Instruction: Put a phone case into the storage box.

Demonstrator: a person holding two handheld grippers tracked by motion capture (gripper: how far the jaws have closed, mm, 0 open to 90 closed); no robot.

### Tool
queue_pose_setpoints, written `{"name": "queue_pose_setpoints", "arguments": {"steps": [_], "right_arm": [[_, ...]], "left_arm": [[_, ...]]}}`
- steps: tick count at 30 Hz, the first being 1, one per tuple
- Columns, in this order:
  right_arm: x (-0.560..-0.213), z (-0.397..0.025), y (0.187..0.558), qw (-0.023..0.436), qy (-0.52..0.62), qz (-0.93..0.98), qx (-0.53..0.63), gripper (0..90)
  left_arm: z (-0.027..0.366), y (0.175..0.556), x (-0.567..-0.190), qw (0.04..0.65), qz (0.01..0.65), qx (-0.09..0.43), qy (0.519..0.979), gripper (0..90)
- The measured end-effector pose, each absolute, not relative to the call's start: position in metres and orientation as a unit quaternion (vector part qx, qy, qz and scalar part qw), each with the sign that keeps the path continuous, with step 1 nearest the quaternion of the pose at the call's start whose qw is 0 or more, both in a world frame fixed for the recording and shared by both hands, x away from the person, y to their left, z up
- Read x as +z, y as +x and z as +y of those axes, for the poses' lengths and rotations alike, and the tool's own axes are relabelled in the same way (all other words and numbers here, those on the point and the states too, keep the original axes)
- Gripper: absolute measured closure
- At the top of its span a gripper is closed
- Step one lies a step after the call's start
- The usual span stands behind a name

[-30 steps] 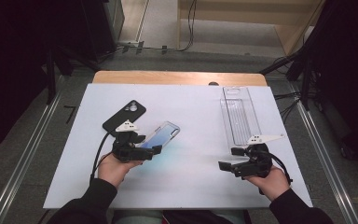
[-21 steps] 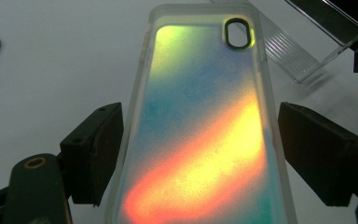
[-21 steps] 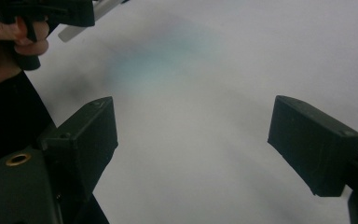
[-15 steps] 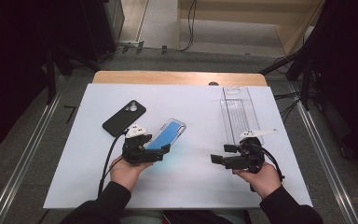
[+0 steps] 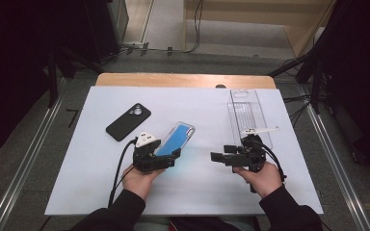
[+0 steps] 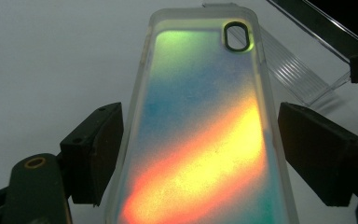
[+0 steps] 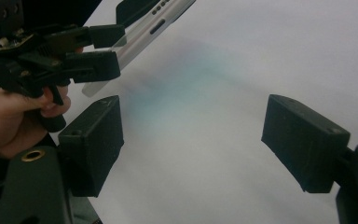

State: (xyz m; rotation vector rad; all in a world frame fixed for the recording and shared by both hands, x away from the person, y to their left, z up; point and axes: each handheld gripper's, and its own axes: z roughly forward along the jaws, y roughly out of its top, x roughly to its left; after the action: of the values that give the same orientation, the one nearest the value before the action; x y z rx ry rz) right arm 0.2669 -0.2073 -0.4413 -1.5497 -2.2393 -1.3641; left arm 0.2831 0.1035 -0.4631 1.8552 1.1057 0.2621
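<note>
Holding iridescent phone case [image 5: 176, 139] between jaws, left gripper [image 5: 160, 159] near middle of table [image 5: 77, 183], case tilted up off surface. Right gripper [image 5: 221, 157] wide apart, nothing between jaws, toward right edge. Black phone [image 5: 128, 121] toward far left corner. Clear tray [image 5: 247, 114] at far right corner.

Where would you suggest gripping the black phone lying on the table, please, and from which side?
Grip the black phone across its two long edges near the middle, coming straight down from above. It lies flat and diagonal on the table, so turn the jaws to match; its camera end stays free.
</note>
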Motion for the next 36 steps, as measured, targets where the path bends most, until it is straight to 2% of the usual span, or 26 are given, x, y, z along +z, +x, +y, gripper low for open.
{"name": "queue_pose_setpoints", "arguments": {"steps": [10,13,20,36], "right_arm": [[-0.441,-0.191,0.278,0.067,-0.515,-0.721,-0.459,19.7],[-0.44,-0.186,0.283,0.074,-0.518,-0.717,-0.461,20.2],[-0.437,-0.178,0.29,0.065,-0.524,-0.715,-0.459,20.6],[-0.439,-0.168,0.312,0.097,-0.546,-0.693,-0.462,24.2]], "left_arm": [[0.096,0.277,-0.47,0.484,0.441,0.129,0.745,17.1],[0.095,0.278,-0.472,0.493,0.442,0.116,0.74,17.1],[0.09,0.272,-0.475,0.498,0.439,0.138,0.735,17.1],[0.082,0.263,-0.48,0.513,0.449,0.137,0.719,17.1]]}}
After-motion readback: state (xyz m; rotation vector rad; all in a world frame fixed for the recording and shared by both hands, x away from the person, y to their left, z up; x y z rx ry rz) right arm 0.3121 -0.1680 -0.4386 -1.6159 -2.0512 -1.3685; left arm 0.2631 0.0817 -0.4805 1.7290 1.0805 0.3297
